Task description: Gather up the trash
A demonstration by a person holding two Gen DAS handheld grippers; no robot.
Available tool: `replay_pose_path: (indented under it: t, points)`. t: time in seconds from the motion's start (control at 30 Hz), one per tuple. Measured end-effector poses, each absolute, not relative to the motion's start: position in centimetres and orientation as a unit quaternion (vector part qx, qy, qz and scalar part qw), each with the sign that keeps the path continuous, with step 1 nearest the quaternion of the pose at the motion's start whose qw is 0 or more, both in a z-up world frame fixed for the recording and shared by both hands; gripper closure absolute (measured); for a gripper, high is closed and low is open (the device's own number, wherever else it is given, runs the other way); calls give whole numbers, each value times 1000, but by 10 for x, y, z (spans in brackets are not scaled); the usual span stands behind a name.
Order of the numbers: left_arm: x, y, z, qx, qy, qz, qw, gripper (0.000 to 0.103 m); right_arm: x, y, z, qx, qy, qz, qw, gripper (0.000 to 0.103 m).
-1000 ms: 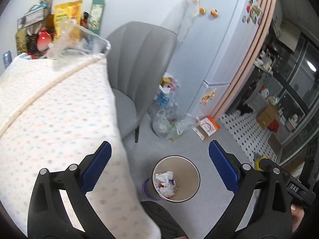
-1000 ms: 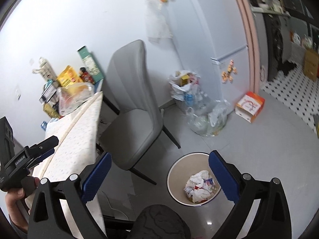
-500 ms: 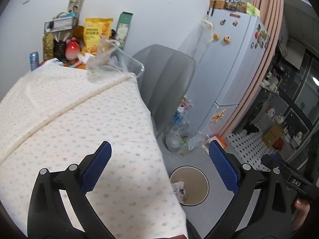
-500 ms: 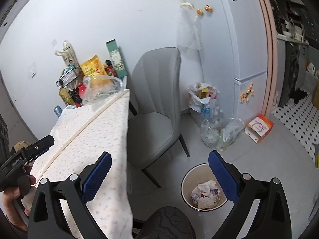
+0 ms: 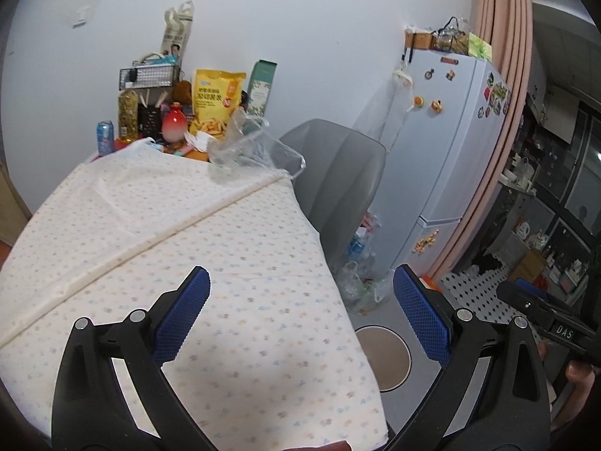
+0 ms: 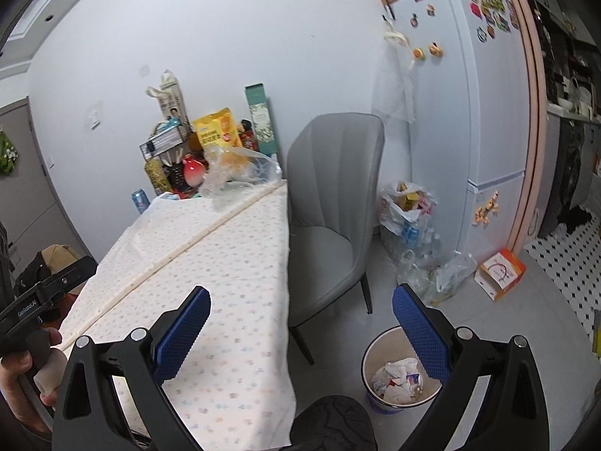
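Note:
A round trash bin (image 6: pixel 398 370) stands on the floor right of the table, holding crumpled paper trash (image 6: pixel 396 377); in the left wrist view only the bin's rim (image 5: pixel 387 357) shows past the table edge. A crumpled clear plastic bag (image 5: pixel 251 146) lies at the far end of the dotted tablecloth (image 5: pixel 188 233), also in the right wrist view (image 6: pixel 236 174). My left gripper (image 5: pixel 300 315) is open and empty above the table's near right corner. My right gripper (image 6: pixel 300 327) is open and empty, above the gap between table and bin.
A grey chair (image 6: pixel 334 203) stands at the table's right side. Snack bags, bottles and a can (image 5: pixel 105 137) crowd the table's far end against the wall. Bags of bottles (image 6: pixel 413 233) and an orange box (image 6: pixel 499 272) lie by the fridge (image 6: pixel 480 112).
Both grippers have tilted up and back from the bin toward the table. The tabletop and its far end now fill the views; the bin has slid low in both.

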State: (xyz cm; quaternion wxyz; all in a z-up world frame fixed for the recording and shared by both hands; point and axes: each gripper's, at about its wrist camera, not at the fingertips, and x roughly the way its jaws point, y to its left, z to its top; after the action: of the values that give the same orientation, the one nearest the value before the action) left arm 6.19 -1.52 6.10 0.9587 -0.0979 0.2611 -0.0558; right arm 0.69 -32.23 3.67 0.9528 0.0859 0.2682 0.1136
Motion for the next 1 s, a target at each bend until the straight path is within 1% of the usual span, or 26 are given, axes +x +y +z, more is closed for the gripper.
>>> replay_pose_path:
  t: [0.57,0.77,1.0]
  points:
    - [-18,9,93,-71,210,-25,975,6,-52,-290,72,56,218,148,963,8]
    - [-35,9,98,-66,198,-18,978,6,-72,-283,79,45,204,153,966,8]
    - [-41,7,100,-58,197,-6,979,6,-74,-279,77,44,205,159,965,8]
